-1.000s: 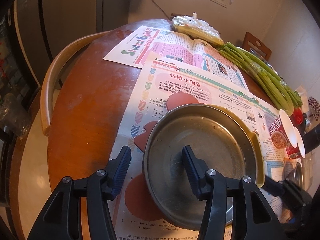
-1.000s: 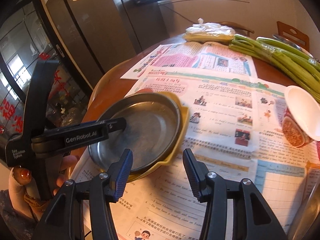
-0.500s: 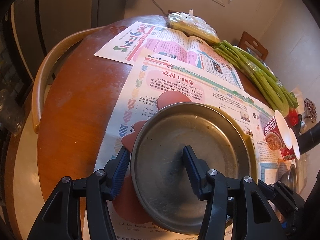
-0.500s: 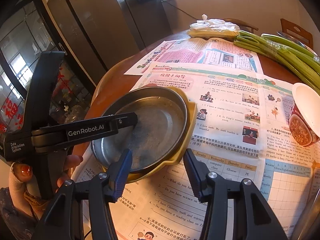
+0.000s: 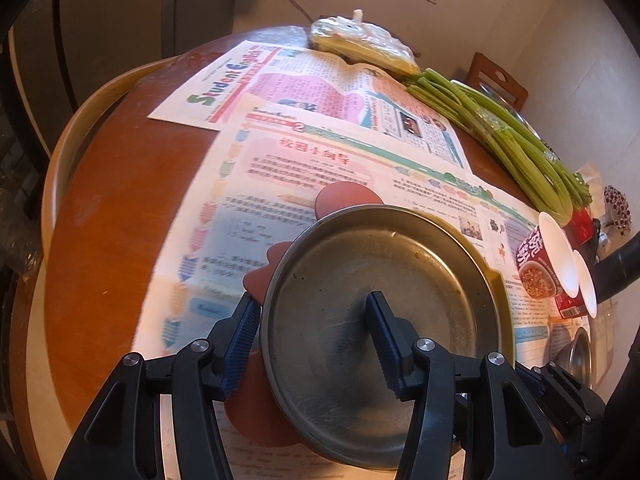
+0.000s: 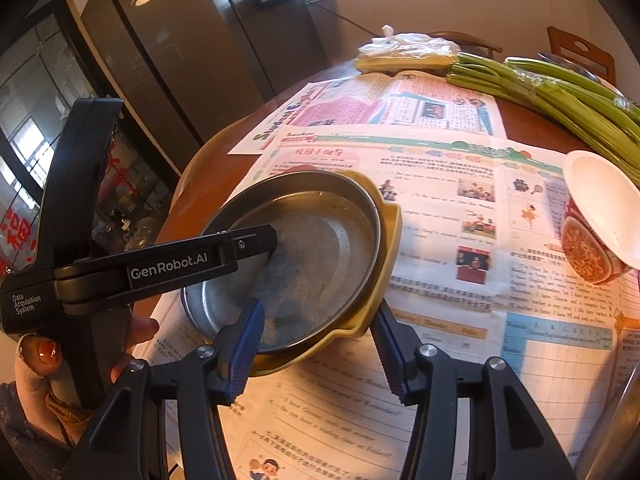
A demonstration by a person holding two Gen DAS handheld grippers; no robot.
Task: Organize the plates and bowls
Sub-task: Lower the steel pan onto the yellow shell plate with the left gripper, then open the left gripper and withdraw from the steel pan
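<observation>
the steel plate [image 5: 380,320] sits nested in a yellow dish [image 6: 384,276] on the newspaper [image 6: 460,312] that covers the round wooden table [image 5: 128,216]. over the last second the left tongs [image 5: 312,344] have slid in over the plate's near rim: a second ago the rim lay between the pads with room to spare, and now the outer pad sits right at the outside edge with the inner pad over the plate's floor. they stand about half open, straddling the rim without pinching it yet. the right tongs [image 6: 320,340] are opening, one pad over the plate's near edge and the other outside the yellow dish, holding nothing. my reading is that the left is set to lift the plate out while the right lets the stack go. two instant-noodle cups [image 5: 556,264] wait at the far right.
</observation>
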